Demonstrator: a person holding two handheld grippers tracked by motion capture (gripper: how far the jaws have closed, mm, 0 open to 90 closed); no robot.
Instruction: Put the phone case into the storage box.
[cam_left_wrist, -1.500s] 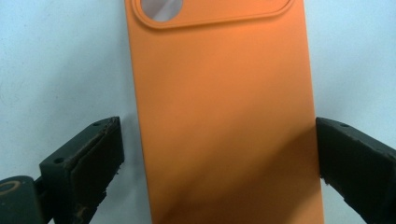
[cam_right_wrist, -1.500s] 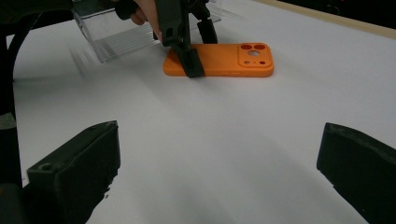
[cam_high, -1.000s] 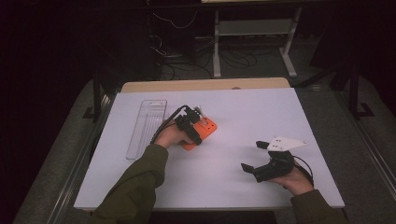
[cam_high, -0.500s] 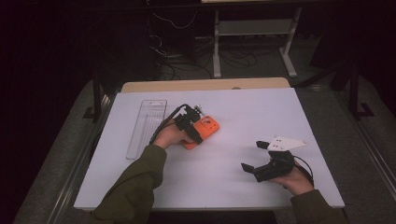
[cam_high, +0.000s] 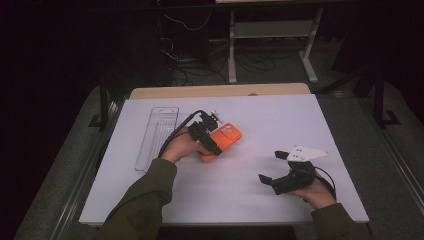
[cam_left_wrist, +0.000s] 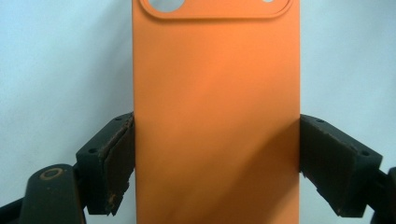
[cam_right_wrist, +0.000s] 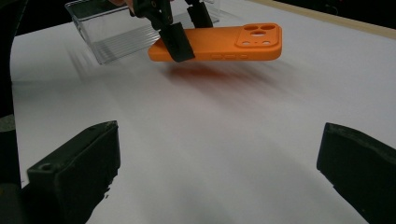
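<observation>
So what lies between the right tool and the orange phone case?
Nothing: in the right gripper view, bare white table runs from the open right tool to the orange phone case, which the left tool holds above it.

case (cam_high: 226, 139): between the left gripper (cam_left_wrist: 215, 158) jaws, above the table (cam_high: 280, 115)
tray (cam_high: 156, 135): just left of that gripper
right gripper (cam_high: 272, 170): well right of it

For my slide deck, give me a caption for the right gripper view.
Left tongs grip an orange phone case just above the white table, clear tray behind.
</observation>
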